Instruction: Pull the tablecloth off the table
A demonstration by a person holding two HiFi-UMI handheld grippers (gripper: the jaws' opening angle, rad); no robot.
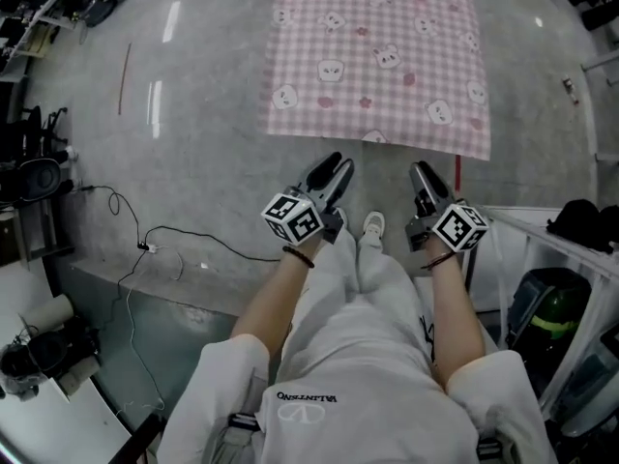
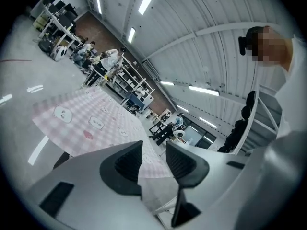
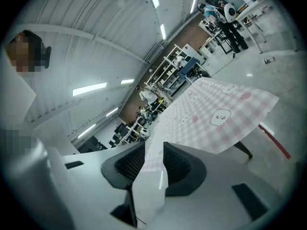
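A pink checked tablecloth [image 1: 377, 56] with small animal faces lies spread flat over a table straight ahead; its near edge hangs just beyond my grippers. The left gripper [image 1: 332, 174] hovers short of that edge, jaws a little apart, nothing between them. In the left gripper view the cloth [image 2: 91, 119] shows past the left gripper [image 2: 154, 147]. To the right at the same height, the right gripper [image 1: 423, 178] is also apart from the cloth. The right gripper view shows the cloth [image 3: 216, 114] beyond the right gripper [image 3: 153, 147], whose narrow gap holds nothing.
A person's white-trousered legs and a white shoe [image 1: 372, 225] stand below the grippers. A black cable [image 1: 174, 240] trails over the grey floor at left. A white shelf frame [image 1: 542, 230] with a black bag [image 1: 580, 220] stands at right. Equipment [image 1: 39, 172] lines the left wall.
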